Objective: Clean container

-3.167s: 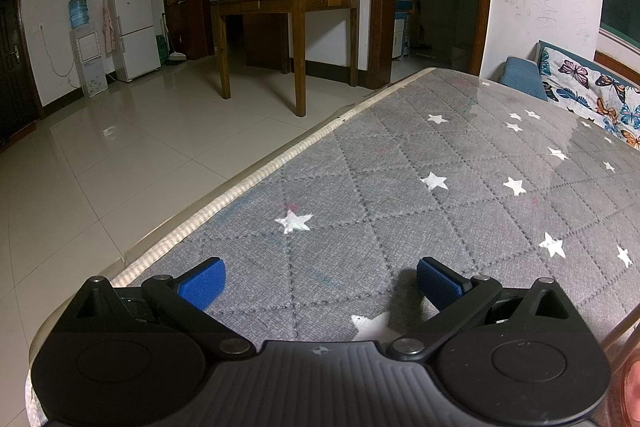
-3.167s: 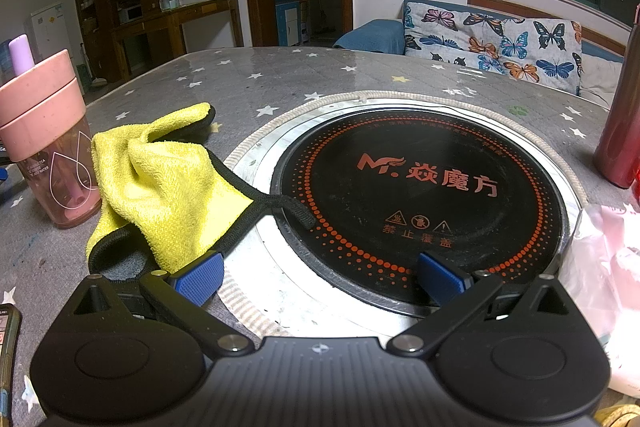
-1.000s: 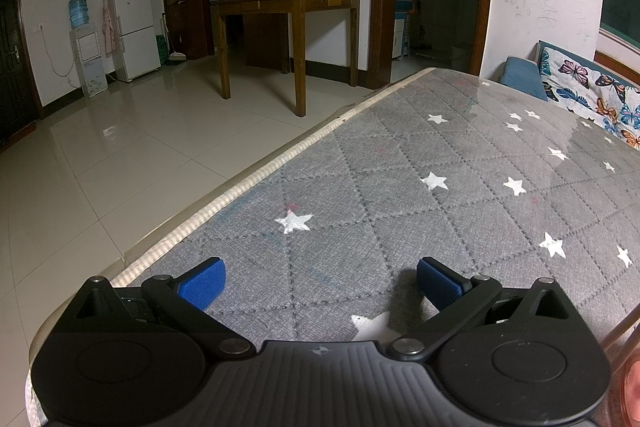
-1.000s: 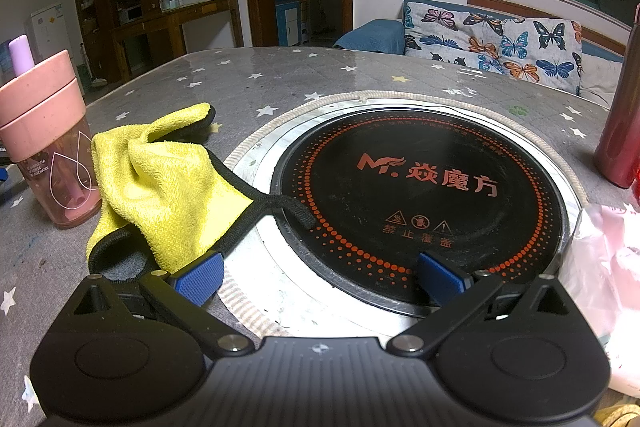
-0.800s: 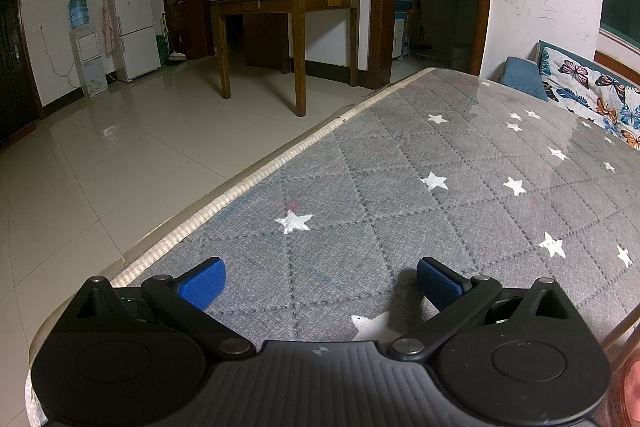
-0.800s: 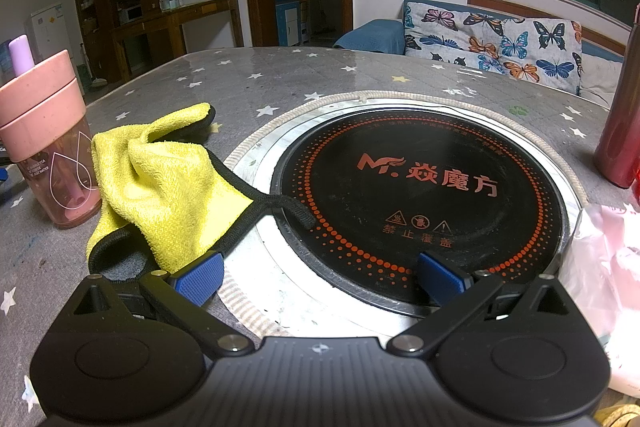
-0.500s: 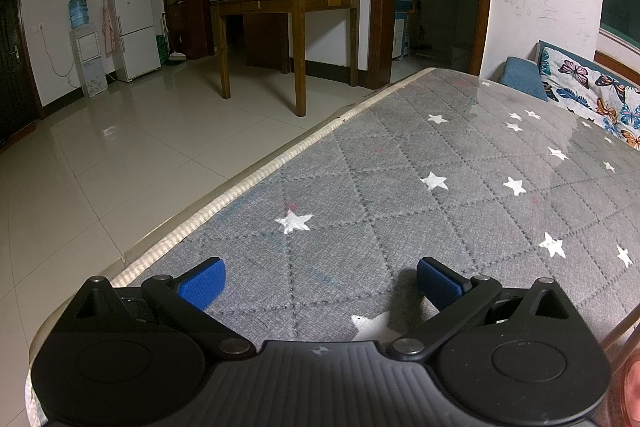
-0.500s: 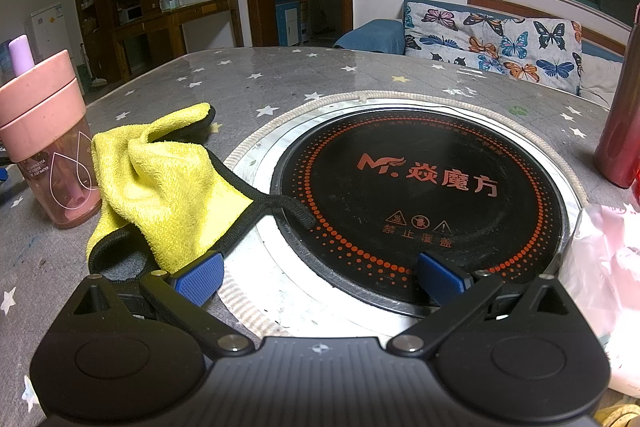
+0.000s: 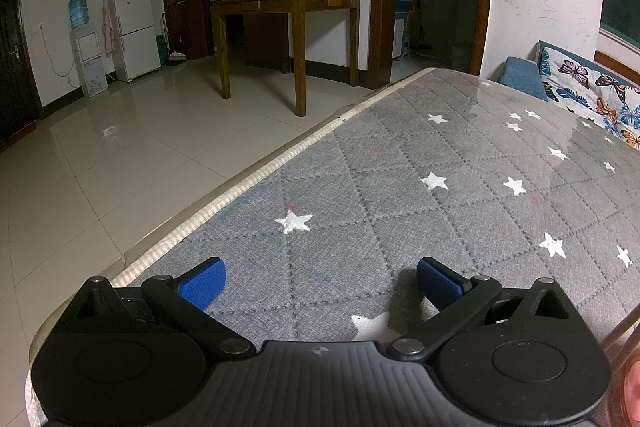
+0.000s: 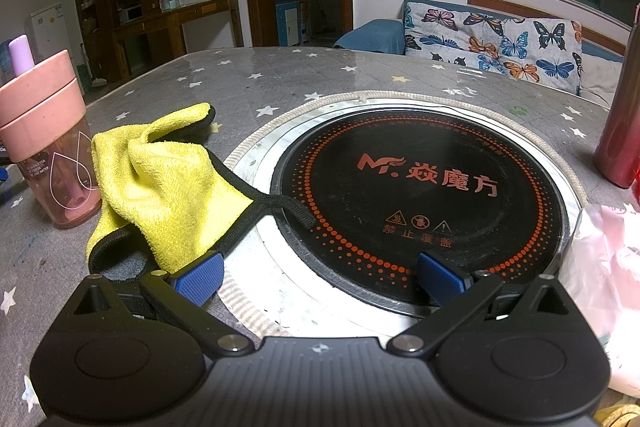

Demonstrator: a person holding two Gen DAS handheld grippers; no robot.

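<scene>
Nothing has really moved since the earlier frames, both views look identical to a few seconds back.

Left wrist view: the left gripper (image 9: 319, 281) sits low over the grey star-patterned tablecloth (image 9: 400, 187), jaws spread wide with nothing between the blue pads (image 9: 202, 283). It's near the table's left edge, with tiled floor (image 9: 100, 155), a wooden side table (image 9: 288, 7) and a white fridge (image 9: 134, 23) off in the background.

Right wrist view: the right gripper (image 10: 320, 277) is also wide open and holding nothing, parked over the near rim of the round built-in induction cooker (image 10: 420, 187). The yellow cloth (image 10: 160, 179) lies crumpled just left of the cooker, its black-trimmed corner draped onto the metal ring (image 10: 280, 291). The container, a pink cup (image 10: 52, 143) with a lid and purple straw, stands upright just beside the cloth on its left. A red bottle (image 10: 618, 131) is at the far right, a pink plastic bag (image 10: 604, 267) near the right finger.
</scene>
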